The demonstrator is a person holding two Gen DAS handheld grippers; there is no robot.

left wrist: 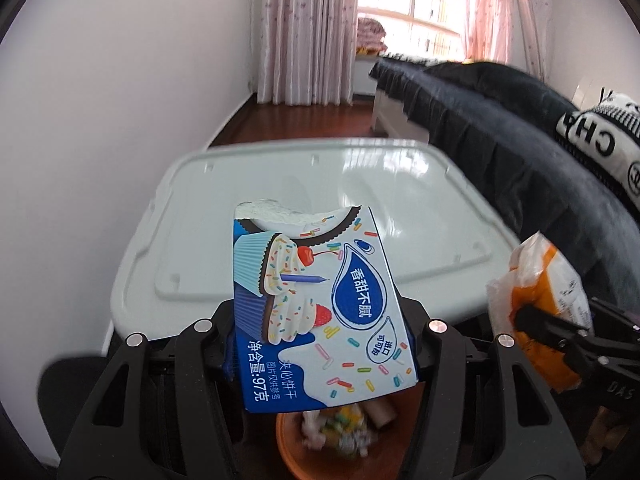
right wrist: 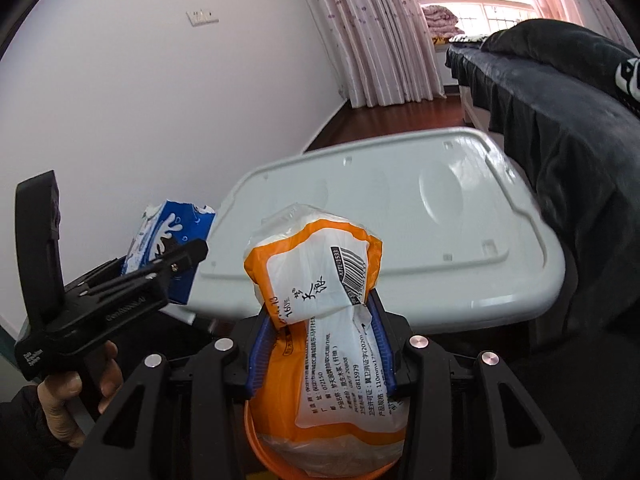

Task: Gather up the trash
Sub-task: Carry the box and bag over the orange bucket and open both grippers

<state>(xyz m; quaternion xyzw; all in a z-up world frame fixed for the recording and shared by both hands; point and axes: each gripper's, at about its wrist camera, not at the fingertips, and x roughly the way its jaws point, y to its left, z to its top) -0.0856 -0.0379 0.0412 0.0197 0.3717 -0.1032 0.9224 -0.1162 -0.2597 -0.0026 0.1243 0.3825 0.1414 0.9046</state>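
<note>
My left gripper (left wrist: 320, 332) is shut on a torn blue and white biscuit box (left wrist: 316, 296), held upright above an orange bin (left wrist: 292, 440) with wrappers inside. The box also shows in the right wrist view (right wrist: 168, 248), with the left gripper (right wrist: 176, 260) around it. My right gripper (right wrist: 320, 344) is shut on an orange and white tissue pack wrapper (right wrist: 320, 292), held above the orange bin's rim (right wrist: 256, 444). The wrapper also shows in the left wrist view (left wrist: 548, 276), clamped by the right gripper (left wrist: 532, 320).
A pale plastic storage box lid (left wrist: 360, 184) lies just ahead of both grippers (right wrist: 440, 208). A bed with dark bedding (left wrist: 500, 120) runs along the right. White wall stands at the left, curtains and a window at the back.
</note>
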